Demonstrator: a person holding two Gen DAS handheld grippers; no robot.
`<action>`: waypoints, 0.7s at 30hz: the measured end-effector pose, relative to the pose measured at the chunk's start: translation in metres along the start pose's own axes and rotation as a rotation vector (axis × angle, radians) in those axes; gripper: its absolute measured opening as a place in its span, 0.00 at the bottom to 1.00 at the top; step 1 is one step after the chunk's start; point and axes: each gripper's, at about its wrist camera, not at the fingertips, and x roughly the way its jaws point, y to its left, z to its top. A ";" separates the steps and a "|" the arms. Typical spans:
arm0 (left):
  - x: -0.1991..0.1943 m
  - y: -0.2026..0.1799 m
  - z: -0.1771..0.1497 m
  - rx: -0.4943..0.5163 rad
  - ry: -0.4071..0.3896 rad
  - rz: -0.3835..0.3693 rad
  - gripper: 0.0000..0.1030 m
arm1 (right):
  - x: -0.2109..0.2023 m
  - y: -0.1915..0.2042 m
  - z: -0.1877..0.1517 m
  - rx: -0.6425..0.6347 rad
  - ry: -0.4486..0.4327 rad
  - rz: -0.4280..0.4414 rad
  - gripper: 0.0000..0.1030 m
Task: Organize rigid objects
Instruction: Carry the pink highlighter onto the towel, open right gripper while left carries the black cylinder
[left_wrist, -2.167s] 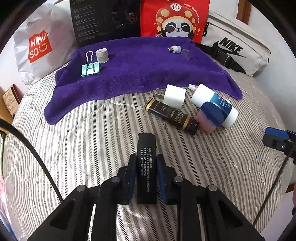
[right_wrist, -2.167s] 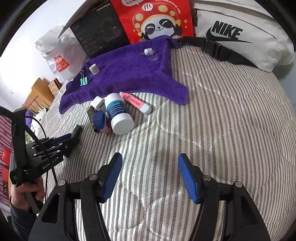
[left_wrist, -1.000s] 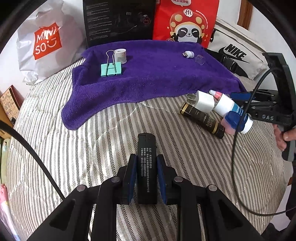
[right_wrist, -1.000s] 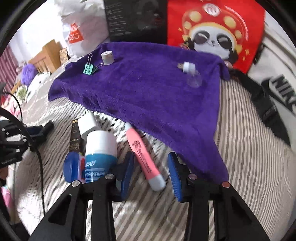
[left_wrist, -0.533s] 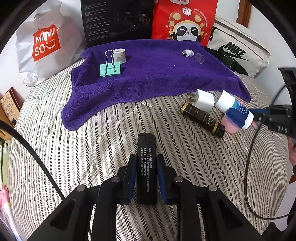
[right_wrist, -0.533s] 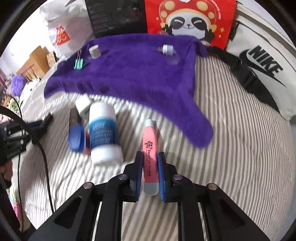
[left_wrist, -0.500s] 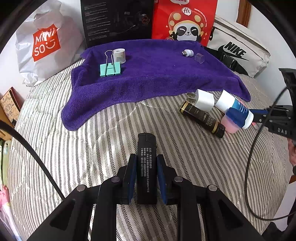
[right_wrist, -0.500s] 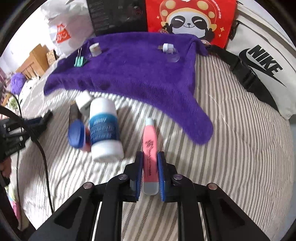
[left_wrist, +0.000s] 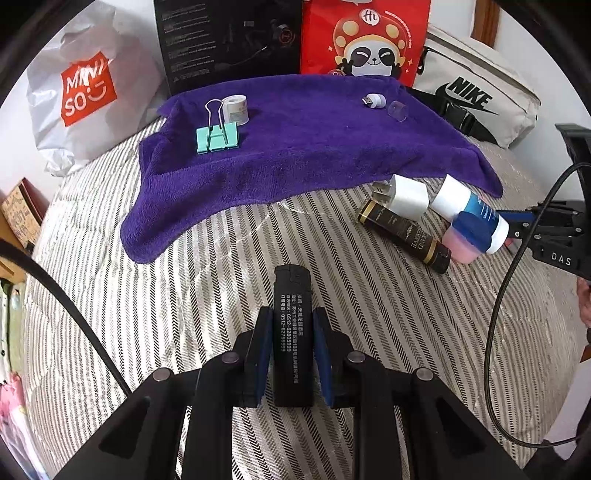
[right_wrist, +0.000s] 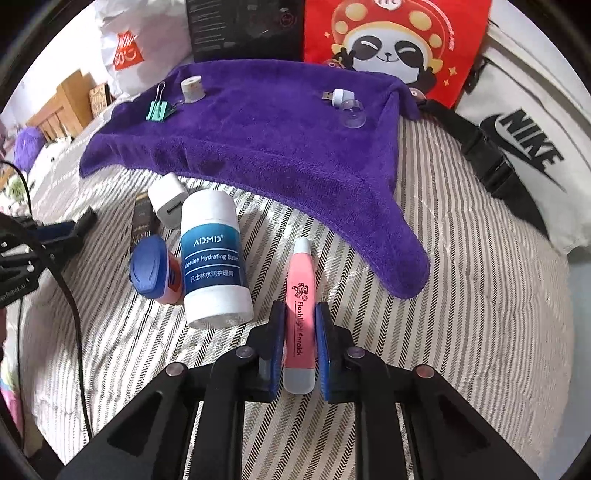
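- The left gripper (left_wrist: 293, 354) had its jaws clenched on a black lighter (left_wrist: 293, 332), which stood out between the blue pads above the striped bed cover (left_wrist: 184, 314).
- The right gripper (right_wrist: 300, 347) gripped a pink flashlight earpick (right_wrist: 301, 306) the same way, its pale tip pointing toward the purple towel (right_wrist: 258, 140).
- Just left of the earpick lay a white and blue balm jar (right_wrist: 214, 258) on its side, touching a small pink jar with a blue lid (right_wrist: 153, 269).
- Beyond these sat a white charger plug (right_wrist: 168, 199) and a dark tube (left_wrist: 404, 236), both on the bed near the towel's edge.
- On the towel, a green binder clip (left_wrist: 217, 136) stood just beside a white tape roll (left_wrist: 236, 109); well apart to the right were a small USB plug (left_wrist: 375, 99) and a clear cap (left_wrist: 397, 110).
- Farthest back leaned a white shopping bag (left_wrist: 92, 92), a black box (left_wrist: 229, 37), a red panda bag (left_wrist: 365, 37) and a white Nike bag (left_wrist: 476, 96).
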 end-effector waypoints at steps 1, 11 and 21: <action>0.000 0.003 0.001 -0.011 0.003 -0.015 0.20 | 0.000 -0.002 -0.001 0.012 0.002 0.014 0.16; -0.012 0.013 0.002 -0.050 -0.005 -0.030 0.20 | -0.023 -0.015 -0.005 0.072 -0.024 0.044 0.15; -0.029 0.023 0.019 -0.057 -0.042 -0.017 0.20 | -0.041 -0.028 0.004 0.105 -0.055 0.059 0.15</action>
